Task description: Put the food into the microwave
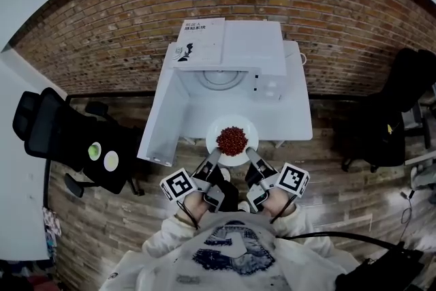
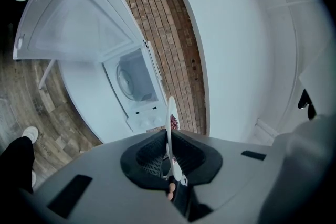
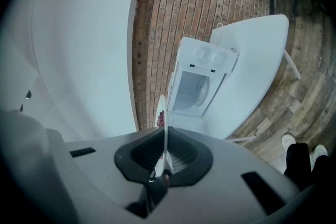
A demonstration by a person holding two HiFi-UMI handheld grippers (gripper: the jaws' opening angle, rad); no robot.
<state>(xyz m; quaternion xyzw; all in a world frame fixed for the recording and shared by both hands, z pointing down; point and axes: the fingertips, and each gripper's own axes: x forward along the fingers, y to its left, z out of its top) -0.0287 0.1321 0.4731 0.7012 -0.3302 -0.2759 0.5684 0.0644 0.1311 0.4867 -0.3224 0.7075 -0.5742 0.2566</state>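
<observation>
Before the open microwave (image 1: 255, 48), at the tabletop (image 1: 300, 123) edge, we pinch the plate (image 1: 216, 128) by its near rim with left hand-held gripper (image 1: 212, 160) and right hand-held gripper (image 1: 251, 158); stiff, slick, breakable, we judge, its food (image 1: 231, 140) loose.

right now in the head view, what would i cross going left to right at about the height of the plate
black office chair → open microwave door → plate of red food → dark chair
</observation>
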